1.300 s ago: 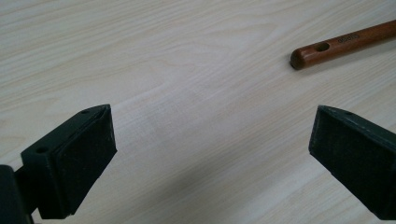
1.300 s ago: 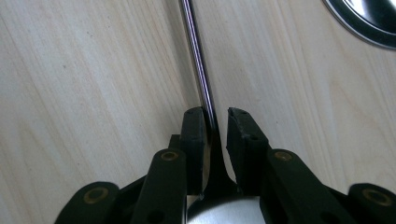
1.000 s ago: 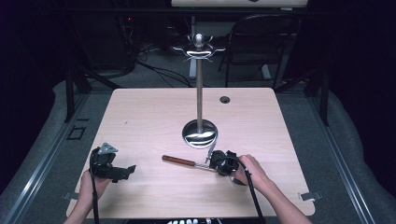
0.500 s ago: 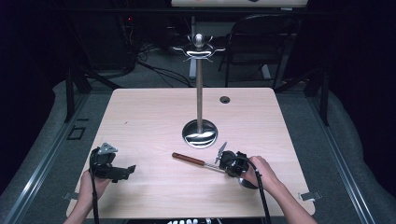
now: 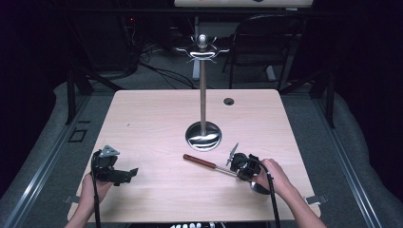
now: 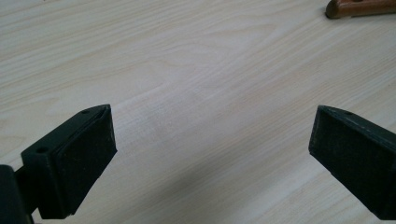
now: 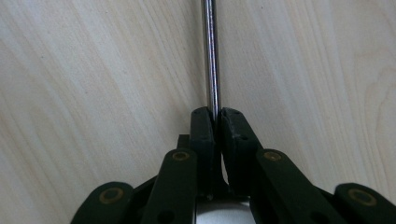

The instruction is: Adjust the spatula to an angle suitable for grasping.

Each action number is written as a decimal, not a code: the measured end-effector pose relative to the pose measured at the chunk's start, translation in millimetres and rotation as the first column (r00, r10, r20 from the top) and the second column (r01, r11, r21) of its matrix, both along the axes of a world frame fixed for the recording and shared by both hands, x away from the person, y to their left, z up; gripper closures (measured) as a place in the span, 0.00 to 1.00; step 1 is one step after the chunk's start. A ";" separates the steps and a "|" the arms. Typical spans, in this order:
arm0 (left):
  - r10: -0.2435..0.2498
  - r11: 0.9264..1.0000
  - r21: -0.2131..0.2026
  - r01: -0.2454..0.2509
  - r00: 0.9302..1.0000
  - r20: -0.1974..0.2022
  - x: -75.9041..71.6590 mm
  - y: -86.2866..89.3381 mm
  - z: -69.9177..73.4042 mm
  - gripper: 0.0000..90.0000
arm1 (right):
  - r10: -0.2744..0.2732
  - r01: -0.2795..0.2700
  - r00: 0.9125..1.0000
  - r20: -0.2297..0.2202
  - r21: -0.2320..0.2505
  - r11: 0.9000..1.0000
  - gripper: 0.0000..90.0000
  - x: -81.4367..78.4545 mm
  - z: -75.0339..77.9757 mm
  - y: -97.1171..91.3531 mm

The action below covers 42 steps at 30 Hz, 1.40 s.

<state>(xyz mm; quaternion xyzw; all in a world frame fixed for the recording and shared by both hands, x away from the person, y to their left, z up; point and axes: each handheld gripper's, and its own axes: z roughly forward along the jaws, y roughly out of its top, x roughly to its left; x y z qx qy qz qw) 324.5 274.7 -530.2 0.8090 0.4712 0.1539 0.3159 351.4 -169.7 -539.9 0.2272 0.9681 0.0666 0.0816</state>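
Note:
A utensil with a brown wooden handle (image 5: 199, 161) and a thin metal shaft lies across the light wooden table (image 5: 157, 114), in front of the stand's base. My right gripper (image 5: 236, 169) is shut on that shaft (image 7: 211, 56), and its jaws pinch the rod at their tips (image 7: 217, 116). The gripper and the hand hide the utensil's far end. My left gripper (image 5: 130, 173) rests near the table's front left, its jaws wide open (image 6: 210, 149) over bare wood. The handle's tip (image 6: 359, 7) shows at the top right of the left gripper view.
A metal stand with a round shiny base (image 5: 203, 135), a tall pole (image 5: 203, 90) and hooks at its top (image 5: 203, 47) rises from the table's middle. A small dark hole (image 5: 229, 101) sits at the back right. A chair (image 5: 266, 42) stands beyond the table.
My right gripper has moved to the right with the utensil in it, and the handle has slid along with it. The left gripper has stayed where it was.

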 end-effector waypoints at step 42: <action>-0.001 1.000 0.010 0.001 1.000 -0.009 0.4 -0.5 -0.9 0.01 | 0.072 -0.073 0.996 0.051 0.010 0.997 0.93 22.2 -0.4 68.1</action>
